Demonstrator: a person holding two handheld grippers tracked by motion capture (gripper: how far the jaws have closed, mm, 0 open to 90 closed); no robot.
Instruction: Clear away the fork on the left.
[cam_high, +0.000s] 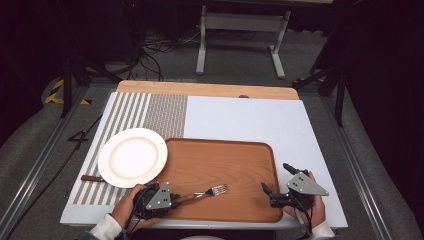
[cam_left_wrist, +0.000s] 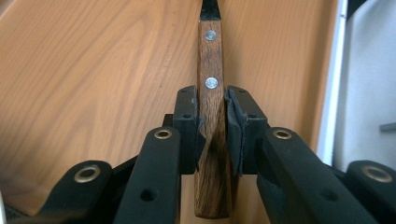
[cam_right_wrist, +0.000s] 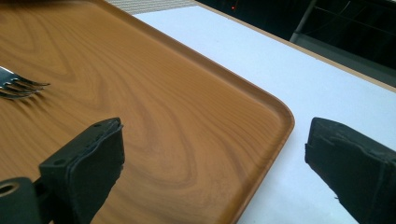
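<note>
One wood-handled fork, two-riveted, metal tines.

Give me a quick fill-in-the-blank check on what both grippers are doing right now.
1. The left gripper is shut on the wooden handle of a ____.
2. The right gripper is ____, holding nothing.
3. The white plate overlaps the left edge of the wooden ____.
Missing words: fork; open; tray
</note>
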